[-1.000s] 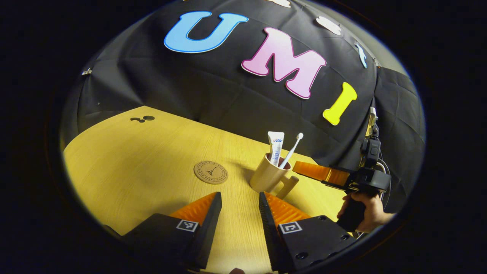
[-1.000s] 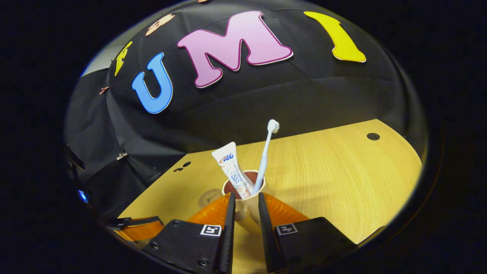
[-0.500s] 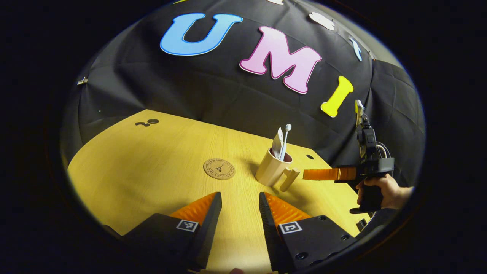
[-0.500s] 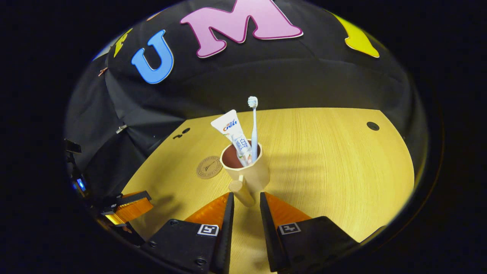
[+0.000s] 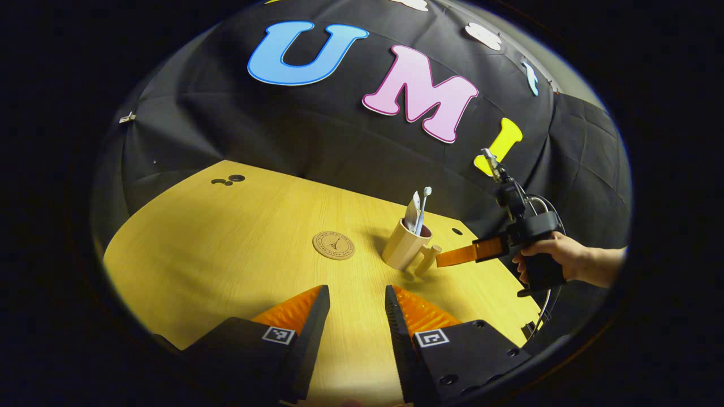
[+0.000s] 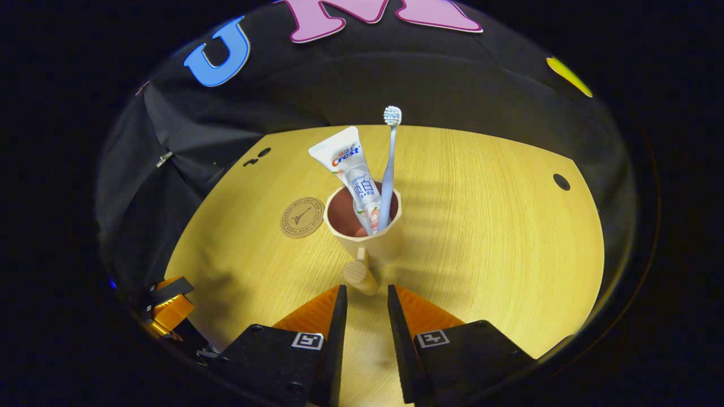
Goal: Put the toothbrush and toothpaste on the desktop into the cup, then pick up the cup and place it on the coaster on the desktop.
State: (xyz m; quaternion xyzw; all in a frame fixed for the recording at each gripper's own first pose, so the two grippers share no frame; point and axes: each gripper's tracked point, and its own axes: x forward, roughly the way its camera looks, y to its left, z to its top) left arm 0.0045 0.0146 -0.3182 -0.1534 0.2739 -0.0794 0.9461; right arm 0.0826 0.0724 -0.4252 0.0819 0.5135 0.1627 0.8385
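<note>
A beige cup [image 6: 370, 240] stands on the wooden desk with a white toothpaste tube [image 6: 349, 169] and a pale toothbrush [image 6: 389, 161] upright inside it. Its peg handle [image 6: 358, 273] points at my right gripper [image 6: 365, 291], which is open, its tips just short of the handle with nothing between them. A round brown coaster [image 6: 302, 217] lies bare to the left of the cup. In the left gripper view the cup [image 5: 403, 249] sits right of the coaster [image 5: 334, 245], and the right gripper [image 5: 452, 257] reaches toward the handle. My left gripper [image 5: 353, 297] hangs open over the near desk.
A hand [image 5: 551, 260] holds the right gripper at the desk's right edge. Small dark holes [image 6: 561, 181] mark the desk's far corners. The left gripper [image 6: 164, 302] shows at the lower left of the right gripper view. Black cloth walls close the back.
The right gripper has drawn back off the cup's handle, which stood between its fingers a second ago, and now looks down on the cup from higher. The left gripper has barely moved.
</note>
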